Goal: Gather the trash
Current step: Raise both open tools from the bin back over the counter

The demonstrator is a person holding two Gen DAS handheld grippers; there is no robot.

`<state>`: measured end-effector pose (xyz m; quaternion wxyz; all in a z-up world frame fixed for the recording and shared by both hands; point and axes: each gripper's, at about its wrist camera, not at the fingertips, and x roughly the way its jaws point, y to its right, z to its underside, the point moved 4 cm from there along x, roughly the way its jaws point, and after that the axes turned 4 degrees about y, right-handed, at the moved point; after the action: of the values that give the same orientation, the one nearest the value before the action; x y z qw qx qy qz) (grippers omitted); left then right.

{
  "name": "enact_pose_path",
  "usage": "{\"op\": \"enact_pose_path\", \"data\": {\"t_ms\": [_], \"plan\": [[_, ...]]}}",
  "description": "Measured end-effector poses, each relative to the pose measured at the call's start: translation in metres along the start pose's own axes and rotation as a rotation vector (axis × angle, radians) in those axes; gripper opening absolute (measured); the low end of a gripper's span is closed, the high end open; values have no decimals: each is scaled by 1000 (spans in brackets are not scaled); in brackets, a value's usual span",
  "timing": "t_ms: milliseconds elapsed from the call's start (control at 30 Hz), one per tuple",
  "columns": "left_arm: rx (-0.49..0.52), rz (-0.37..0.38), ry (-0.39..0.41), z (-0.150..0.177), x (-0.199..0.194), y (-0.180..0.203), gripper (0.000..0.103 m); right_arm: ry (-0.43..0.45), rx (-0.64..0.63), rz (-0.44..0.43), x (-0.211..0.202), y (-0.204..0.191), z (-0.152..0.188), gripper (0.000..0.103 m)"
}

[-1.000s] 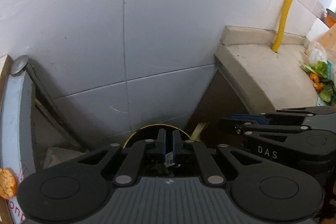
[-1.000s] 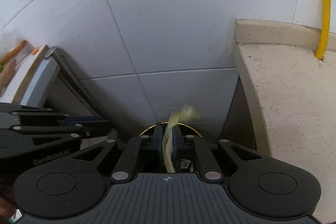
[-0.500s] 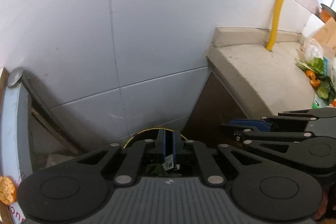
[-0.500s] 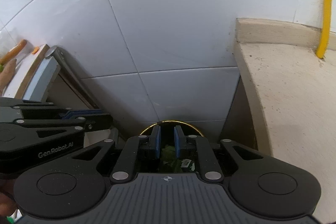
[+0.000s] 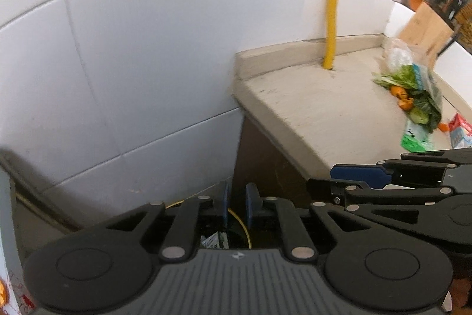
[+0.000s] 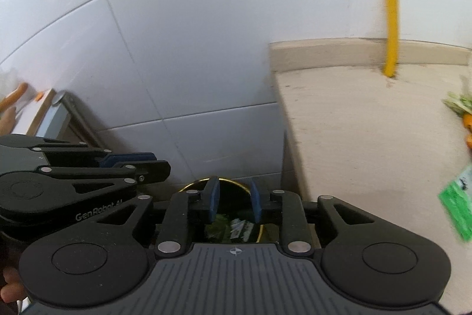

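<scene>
A black trash bin with a gold rim stands on the floor below both grippers, between the tiled wall and the counter. Green scraps and a wrapper lie inside it. My right gripper is open and empty above the bin. My left gripper is slightly open and empty; a white label scrap shows in the bin beneath it. More trash lies on the counter: leafy greens with orange peels, a green packet and a small carton.
A beige stone counter extends to the right, with a yellow pipe rising at its back. A white tiled wall is straight ahead. A metal-framed surface with a carrot sits at the left.
The right gripper has opened and the pale strip it held is gone. The left gripper has opened slightly. Both views have swung right and up, showing more of the counter.
</scene>
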<state>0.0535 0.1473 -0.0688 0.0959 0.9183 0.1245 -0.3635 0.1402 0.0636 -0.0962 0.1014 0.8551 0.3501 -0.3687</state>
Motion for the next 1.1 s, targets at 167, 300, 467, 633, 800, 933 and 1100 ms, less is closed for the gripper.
{"op": "enact_pose_path", "data": {"t_ms": [167,300,467,633,800,933,1100], "plan": [[55,-1,32,-10,-4,22,18,42,19,32,-19,14,0,39],[96,27,40,-18,-4,44,23,83,24,85,-37,28,-1,40],[170,49,44,-29,0,79,33,125,62,166,-60,56,2,49],[270,94,54,-39,4,128,40,167,120,264,-86,93,10,58],[362,158,50,-42,10,179,46,207,188,378,-120,135,24,66],[428,216,39,-42,13,220,49,233,245,463,-147,167,40,69],[508,275,32,-38,16,266,51,236,308,552,-170,199,62,72]]}}
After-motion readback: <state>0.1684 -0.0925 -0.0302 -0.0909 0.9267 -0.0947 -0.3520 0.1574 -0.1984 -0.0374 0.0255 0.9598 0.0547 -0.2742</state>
